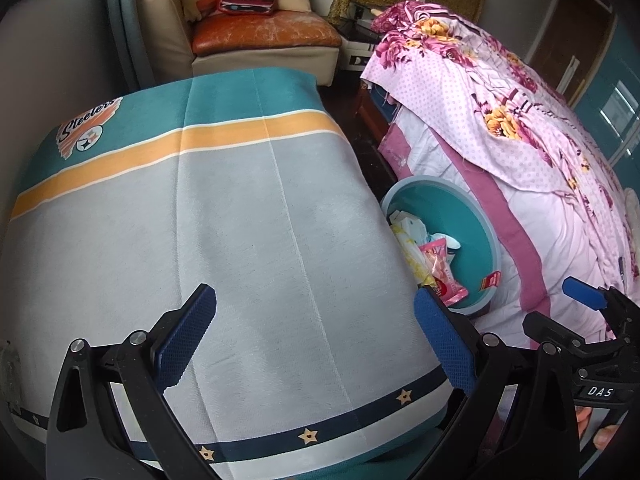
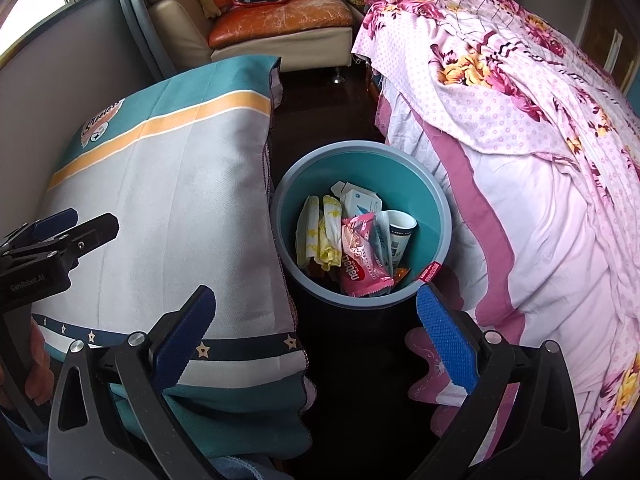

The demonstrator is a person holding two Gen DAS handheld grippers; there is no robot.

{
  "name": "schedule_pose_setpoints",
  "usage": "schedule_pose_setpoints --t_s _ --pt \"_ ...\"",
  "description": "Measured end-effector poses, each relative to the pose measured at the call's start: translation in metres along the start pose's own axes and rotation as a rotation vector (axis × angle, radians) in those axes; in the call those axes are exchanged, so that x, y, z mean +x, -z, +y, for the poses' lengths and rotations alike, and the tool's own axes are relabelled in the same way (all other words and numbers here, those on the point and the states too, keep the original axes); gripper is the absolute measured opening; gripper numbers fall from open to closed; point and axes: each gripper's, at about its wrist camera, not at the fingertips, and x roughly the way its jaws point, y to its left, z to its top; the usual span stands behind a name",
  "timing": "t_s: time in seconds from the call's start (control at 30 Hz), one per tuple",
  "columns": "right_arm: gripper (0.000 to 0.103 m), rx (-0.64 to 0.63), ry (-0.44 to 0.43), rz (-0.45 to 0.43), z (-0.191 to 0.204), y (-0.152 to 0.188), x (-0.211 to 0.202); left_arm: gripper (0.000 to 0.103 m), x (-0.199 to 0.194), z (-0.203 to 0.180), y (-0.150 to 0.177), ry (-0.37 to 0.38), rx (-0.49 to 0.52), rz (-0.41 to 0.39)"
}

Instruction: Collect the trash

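Between the cloth-covered table (image 2: 168,208) and the bed's floral quilt (image 2: 520,160), a teal bin (image 2: 436,216) stands on the dark floor, holding a pink wrapper (image 2: 360,264), a paper cup (image 2: 400,232), a small white carton (image 2: 360,200) and yellow-white wrappers (image 2: 324,232). Over the table's near edge, the left gripper (image 1: 316,340) hangs with jaws spread, empty. Just short of the bin, the right gripper (image 2: 316,336) is likewise spread and empty.

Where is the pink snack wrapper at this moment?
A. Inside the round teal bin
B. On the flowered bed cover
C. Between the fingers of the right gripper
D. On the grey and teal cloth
A: in the right wrist view the pink snack wrapper lies among the other trash inside the round teal bin, and the right gripper is open and holds nothing.
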Motion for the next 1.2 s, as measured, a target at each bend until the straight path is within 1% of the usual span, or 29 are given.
schedule_pose_setpoints --t_s 0.23,0.63,1.2 --pt "0.097 0.018 0.0 0.005 -0.003 0.001 0.005 0.099 0.003 0.003 0.002 -0.023 -0.001 0.0" --pt "0.097 0.014 0.007 0.019 0.0 0.0 0.015 0.099 0.01 0.008 0.003 -0.065 0.0 -0.009" --pt "0.097 0.015 0.006 0.03 0.0 -0.003 0.021 0.099 0.014 0.006 0.004 -0.08 0.016 -0.011"
